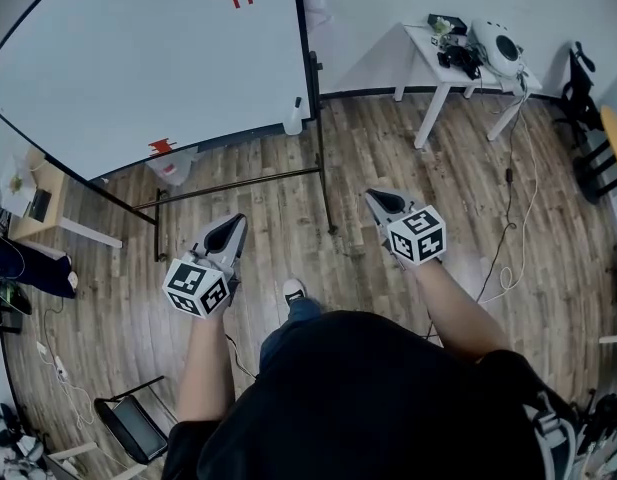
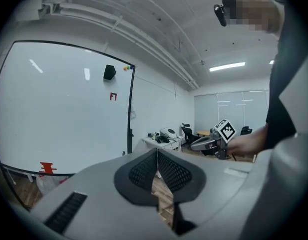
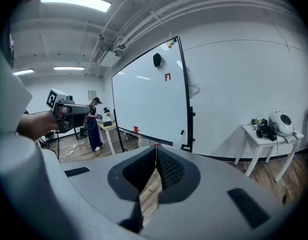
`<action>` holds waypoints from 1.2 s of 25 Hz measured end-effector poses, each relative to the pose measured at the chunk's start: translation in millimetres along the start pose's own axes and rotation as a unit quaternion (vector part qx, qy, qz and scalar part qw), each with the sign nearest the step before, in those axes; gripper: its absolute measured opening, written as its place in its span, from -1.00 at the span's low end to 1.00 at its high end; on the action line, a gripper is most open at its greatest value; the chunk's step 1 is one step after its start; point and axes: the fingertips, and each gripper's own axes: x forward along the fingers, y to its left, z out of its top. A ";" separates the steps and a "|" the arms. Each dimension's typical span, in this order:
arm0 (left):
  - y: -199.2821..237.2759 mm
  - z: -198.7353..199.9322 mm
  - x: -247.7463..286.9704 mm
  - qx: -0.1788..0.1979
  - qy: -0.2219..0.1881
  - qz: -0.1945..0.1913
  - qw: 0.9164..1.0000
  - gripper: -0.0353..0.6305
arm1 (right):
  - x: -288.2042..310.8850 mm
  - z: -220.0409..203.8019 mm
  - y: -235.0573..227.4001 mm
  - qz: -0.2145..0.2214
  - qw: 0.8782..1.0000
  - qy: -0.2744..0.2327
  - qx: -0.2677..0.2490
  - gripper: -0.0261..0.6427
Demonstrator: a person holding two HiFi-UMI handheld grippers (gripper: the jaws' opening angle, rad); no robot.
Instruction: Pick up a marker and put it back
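left tongs (image 2: 156,151) pressed together, empty | right tongs (image 3: 155,147) same | ceiling lamp (image 3: 74,1): gripper views only

The left gripper (image 2: 157,153) fills the bottom of the frame. Its two grey jaws are pressed together, with nothing between them. A big whiteboard (image 2: 64,109) covers the left side, with a red mark (image 2: 47,167) low down. At middle right, a hand (image 2: 246,144) holds the right gripper (image 2: 194,145).
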 end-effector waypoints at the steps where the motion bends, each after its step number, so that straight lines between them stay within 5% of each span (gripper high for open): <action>1: 3.3 -0.9 1.6 -0.001 -0.001 0.000 1.000 -0.85 | 2.2 -0.2 -0.9 -0.001 1.000 0.000 0.001 -0.92; 30: 152.7 -6.8 78.9 -0.011 0.013 -0.040 0.999 -0.85 | 132.2 28.3 -35.8 -0.042 0.998 0.029 0.027 -0.92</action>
